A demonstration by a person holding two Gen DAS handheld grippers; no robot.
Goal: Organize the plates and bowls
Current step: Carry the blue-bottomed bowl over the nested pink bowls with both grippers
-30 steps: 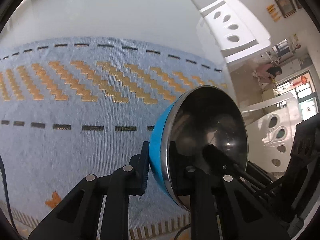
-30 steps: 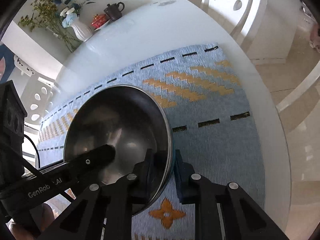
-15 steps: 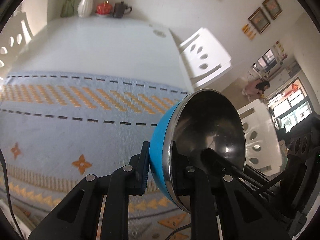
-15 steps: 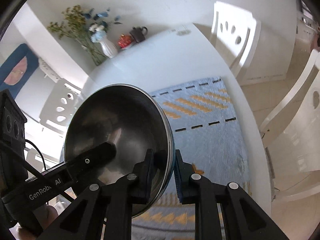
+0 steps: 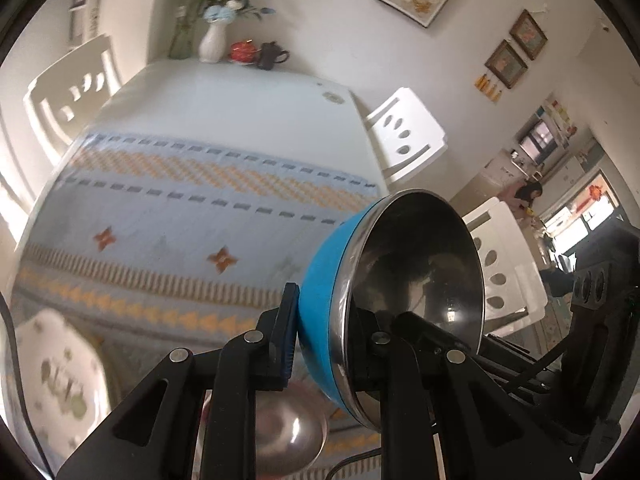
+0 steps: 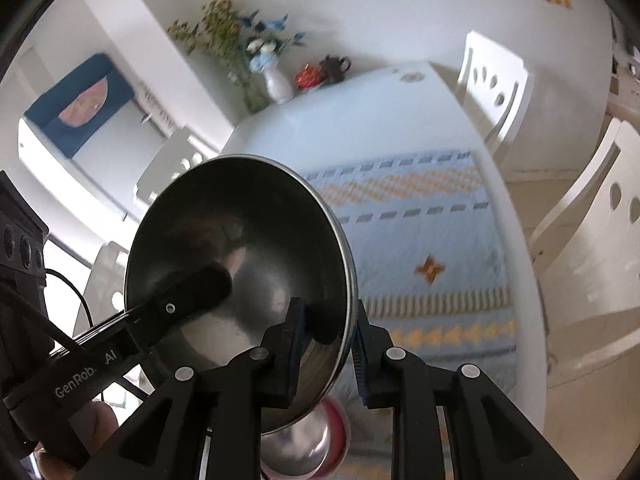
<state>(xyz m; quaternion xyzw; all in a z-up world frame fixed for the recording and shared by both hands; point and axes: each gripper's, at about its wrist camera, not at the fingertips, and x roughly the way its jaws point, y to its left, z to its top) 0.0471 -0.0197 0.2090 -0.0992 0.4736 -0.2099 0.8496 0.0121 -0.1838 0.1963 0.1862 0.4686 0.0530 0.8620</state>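
A blue bowl with a steel inside is held up above the table, gripped on opposite sides of its rim by both grippers. My left gripper is shut on its rim, one finger outside and one inside. My right gripper is shut on the same bowl at the other side; the left gripper's finger shows inside it. Below sits another steel bowl, red outside in the right wrist view. A white patterned plate lies at the lower left.
The white table carries a light blue runner with orange patterns. A vase of flowers, a red item and a dark teapot stand at the far end. White chairs stand around the table.
Both grippers have lifted the blue bowl up and back from the runner. The view now takes in the whole table, the lower steel bowl and the plate.
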